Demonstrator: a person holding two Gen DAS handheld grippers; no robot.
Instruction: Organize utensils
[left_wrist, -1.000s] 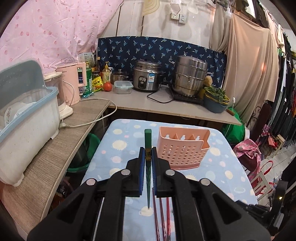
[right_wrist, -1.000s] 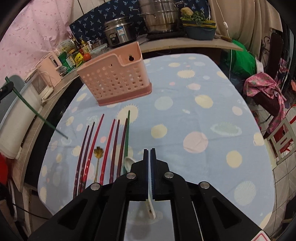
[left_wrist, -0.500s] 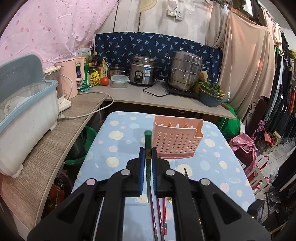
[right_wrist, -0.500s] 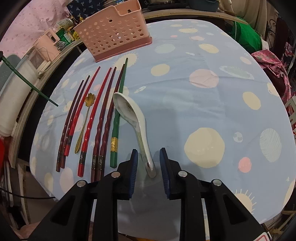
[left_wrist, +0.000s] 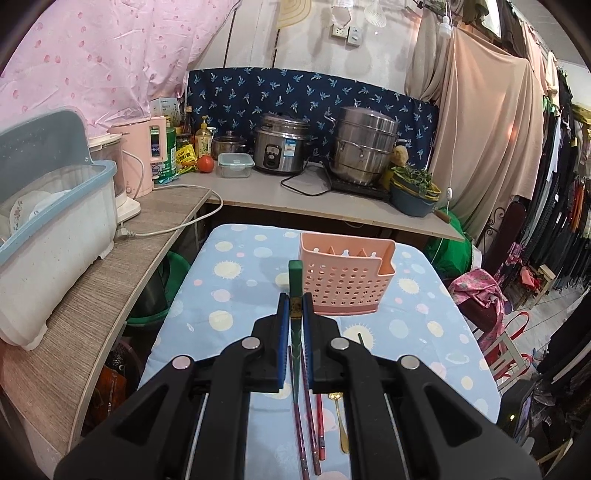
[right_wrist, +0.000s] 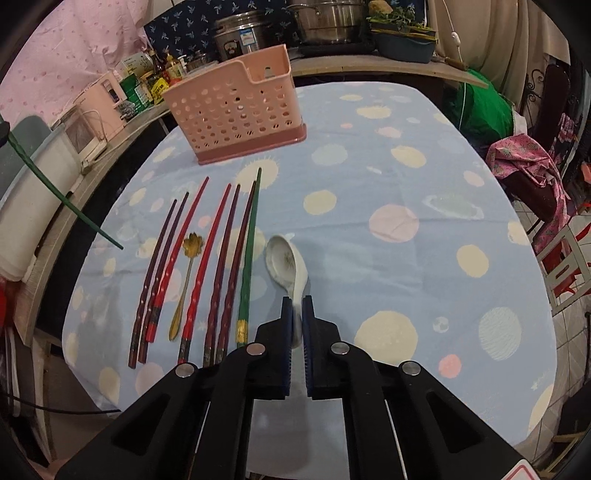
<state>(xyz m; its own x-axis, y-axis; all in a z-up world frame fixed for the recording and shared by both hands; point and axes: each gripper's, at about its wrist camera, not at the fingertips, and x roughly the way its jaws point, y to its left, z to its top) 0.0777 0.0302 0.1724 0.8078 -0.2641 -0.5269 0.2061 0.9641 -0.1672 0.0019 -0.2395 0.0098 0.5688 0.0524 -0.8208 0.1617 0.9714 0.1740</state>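
Observation:
My left gripper (left_wrist: 295, 304) is shut on a green chopstick (left_wrist: 295, 280), held upright above the spotted cloth just left of the pink perforated holder (left_wrist: 347, 280). That chopstick (right_wrist: 55, 188) also shows at the left edge of the right wrist view. My right gripper (right_wrist: 297, 308) is closing its jaws on the handle of a white ceramic spoon (right_wrist: 284, 256), and the pads press on it. The spoon's bowl points forward over the cloth. Left of it lie a second green chopstick (right_wrist: 249, 251), several red and maroon chopsticks (right_wrist: 218, 258) and a gold spoon (right_wrist: 186, 273). The holder (right_wrist: 236, 110) stands beyond them.
A wooden counter runs along the left with a white dish box (left_wrist: 48, 229) and a loose cable (left_wrist: 173, 225). A rice cooker (left_wrist: 280, 147) and steel pot (left_wrist: 365, 147) stand on the back counter. The table (right_wrist: 424, 229) drops off at right beside a red stool (right_wrist: 569, 266).
The right gripper opened around the white spoon lying on the cloth and has shut on its handle again. The left gripper with the green chopstick drew back slightly from the holder.

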